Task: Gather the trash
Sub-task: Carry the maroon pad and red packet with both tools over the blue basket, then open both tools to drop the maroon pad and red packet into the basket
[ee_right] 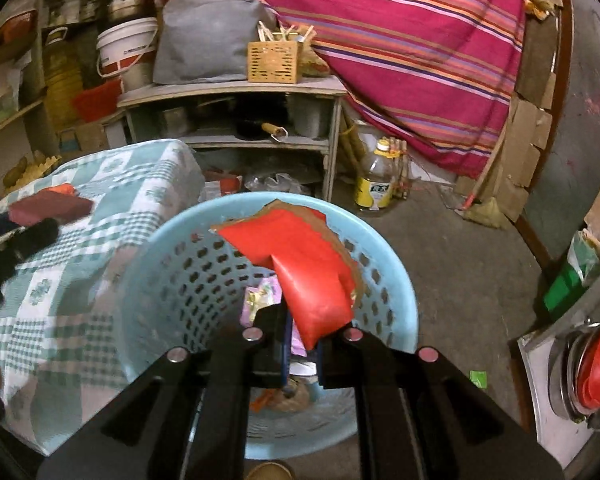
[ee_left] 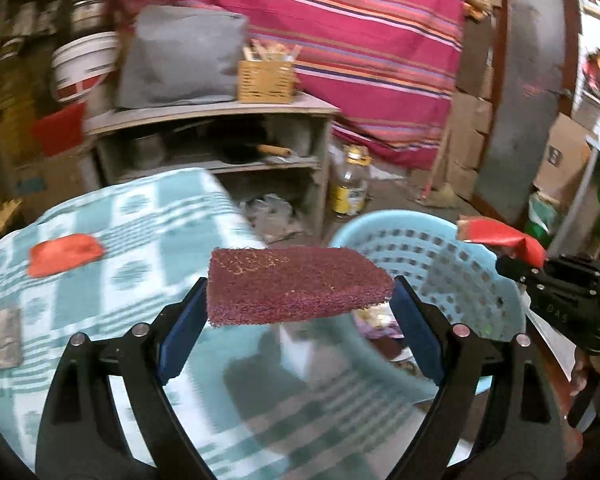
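Trash is gathering in a pale blue perforated basket on the floor beside a table under a teal checked cloth. Above the basket, the right gripper pinches a red wrapper (brown paper on its back). Over the table's edge, the left gripper clamps a maroon scouring pad. Another red scrap lies on the cloth.

Motion blur smears the checked cloth and an orange scrap on it (what the scrap is stays unclear). The red packet hides part of the blue basket, whose contents are too jumbled to name.
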A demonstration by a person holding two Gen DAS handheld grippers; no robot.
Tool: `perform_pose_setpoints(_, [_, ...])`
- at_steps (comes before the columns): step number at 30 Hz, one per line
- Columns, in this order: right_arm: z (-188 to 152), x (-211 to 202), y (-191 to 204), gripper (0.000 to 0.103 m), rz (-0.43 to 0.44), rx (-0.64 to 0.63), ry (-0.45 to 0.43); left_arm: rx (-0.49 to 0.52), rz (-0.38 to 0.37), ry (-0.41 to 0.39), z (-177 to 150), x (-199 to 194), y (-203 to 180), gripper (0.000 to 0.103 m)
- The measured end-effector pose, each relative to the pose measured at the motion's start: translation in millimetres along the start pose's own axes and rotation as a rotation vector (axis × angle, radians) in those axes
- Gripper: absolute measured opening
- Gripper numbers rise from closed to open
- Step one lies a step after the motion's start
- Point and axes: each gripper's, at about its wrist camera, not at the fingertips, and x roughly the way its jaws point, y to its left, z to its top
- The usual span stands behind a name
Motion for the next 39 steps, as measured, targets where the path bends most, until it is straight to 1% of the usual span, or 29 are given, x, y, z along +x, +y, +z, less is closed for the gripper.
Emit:
perform_pose_setpoints(5, [-5.8, -1.5, -19.7, 0.009, -0.014, 0.025, 0.004, 0.026, -0.048, 0.019, -3.9, 20.4, -28.0, 0.086])
perform_pose_setpoints(11, [-11.3, 1.5, -33.3, 0.009, -0.003, 0.055, 0.014, 0.065, -0.058, 0.028, -7.2, 35.5, -48.4, 0.087])
perform_pose_setpoints(15, [-10.4, 3.8, -30.6, 0.009, 0.001, 0.053, 0.016, 0.065, -0.047, 0.026, -9.6, 37.7, -51.8, 0.095])
perform_pose_setpoints(16, [-10.7, 4.0, -29.8, 0.009, 0.002, 0.053, 0.017, 0.065, -0.047, 0.023, -9.6, 37.0, -51.1, 0.095])
perform_pose_setpoints(20, [-9.4, 5.5, -28.0, 0.009, 0.005, 0.049, 0.022, 0.062, -0.023, 0.013, -6.7, 32.8, -42.8, 0.096])
perform_pose_setpoints(23, [-7.0, 6.0, -23.9, 0.009, 0.011, 0.05, 0.022, 0.055, 0.023, 0.003, -5.4, 26.2, -30.5, 0.097])
perform_pose_setpoints(26, [-3.6, 8.7, -12.2, 0.009, 0.025, 0.042, 0.027, 0.047, 0.073, -0.007, -3.3, 14.9, -12.4, 0.097])
perform_pose_setpoints(31, [0.1, 19.1, 3.7, 0.011, 0.036, 0.039, 0.057, -0.012, 0.142, -0.031, -0.8, -12.3, 30.4, 0.097])
perform_pose_setpoints(32, [0.3, 21.3, 7.1, 0.017, 0.037, 0.039, 0.066, -0.021, 0.155, -0.034, -1.5, -17.9, 38.8, 0.097])
perform_pose_setpoints(33, [0.4, 24.0, 11.3, 0.039, 0.03, 0.038, 0.078, -0.028, 0.166, -0.035, -1.5, -21.2, 44.8, 0.097])
perform_pose_setpoints(35, [0.5, 25.8, 19.3, 0.066, 0.009, 0.035, 0.081, -0.043, 0.202, -0.038, -3.7, -32.0, 62.6, 0.097])
perform_pose_setpoints(38, [3.1, 26.8, 27.7, 0.066, -0.01, 0.039, 0.093, -0.066, 0.252, -0.042, -7.2, -48.4, 89.6, 0.097])
perform_pose_setpoints(39, [4.7, 24.5, 31.8, 0.069, -0.02, 0.047, 0.084, -0.073, 0.267, -0.046, -8.8, -54.0, 97.8, 0.097])
